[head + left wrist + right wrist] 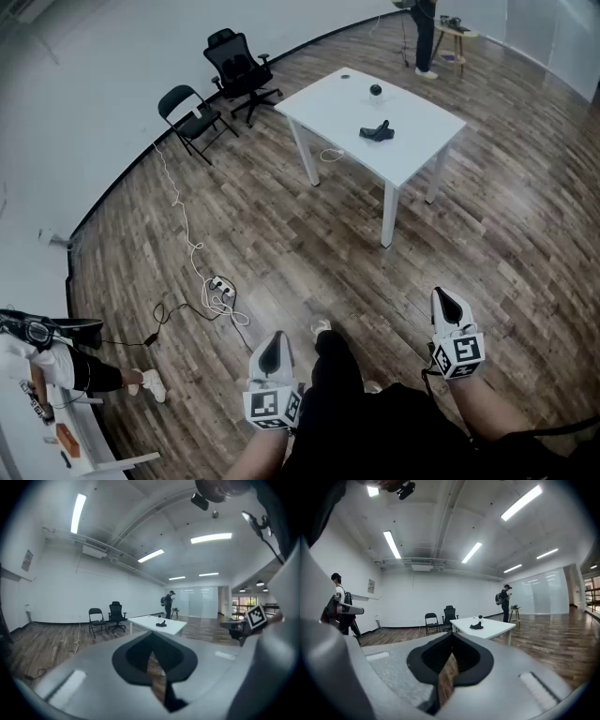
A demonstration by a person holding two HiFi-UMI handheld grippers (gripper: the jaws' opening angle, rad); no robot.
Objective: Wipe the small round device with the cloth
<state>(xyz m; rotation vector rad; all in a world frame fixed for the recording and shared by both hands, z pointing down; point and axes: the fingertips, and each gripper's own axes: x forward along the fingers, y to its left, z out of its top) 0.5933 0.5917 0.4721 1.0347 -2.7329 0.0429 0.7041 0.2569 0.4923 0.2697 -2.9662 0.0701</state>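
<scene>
A white table (412, 150) stands far ahead across the wooden floor. On it lie a dark crumpled cloth (377, 132) and, beyond it, a small dark round device (376, 90). Both grippers hang low near the person's legs, well short of the table. The left gripper (275, 339) and the right gripper (448, 298) are shut with nothing held. In the left gripper view the shut left gripper (151, 637) points toward the table (174, 627) and the cloth (161, 624). The right gripper (452, 637) in its own view faces the cloth (476, 626) and the device (480, 617).
A folding chair (192, 117) and an office chair (239, 66) stand left of the table. A cable with a power strip (221, 291) lies on the floor ahead, to the left. One person (424, 33) stands by a stool at the far end, another (66, 366) at a desk to the left.
</scene>
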